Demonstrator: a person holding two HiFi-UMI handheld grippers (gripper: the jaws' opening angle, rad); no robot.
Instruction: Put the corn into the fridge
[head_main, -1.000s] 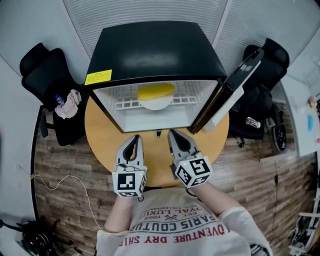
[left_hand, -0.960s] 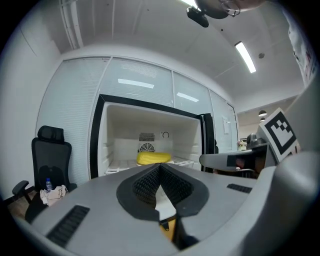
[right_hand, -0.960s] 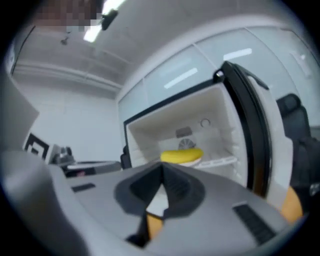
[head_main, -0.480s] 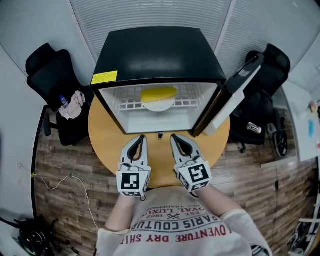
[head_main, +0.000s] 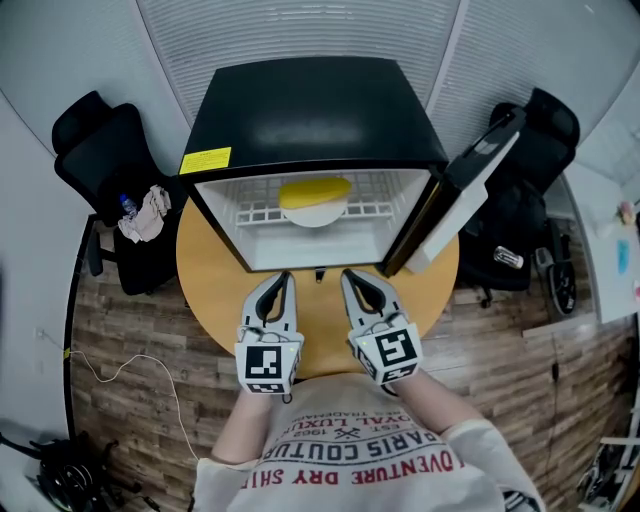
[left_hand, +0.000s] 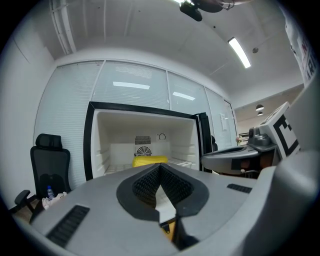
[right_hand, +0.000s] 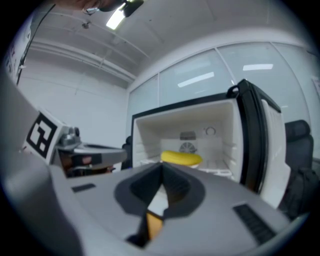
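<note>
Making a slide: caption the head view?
Corn rests inside the open fridge; left tongs and right tongs hover shut before it.

I see round wooden table (head_main: 213, 292), black chair (head_main: 95, 150) far left, second chair (head_main: 547, 125) far right, white cable (head_main: 120, 366) near left
</note>
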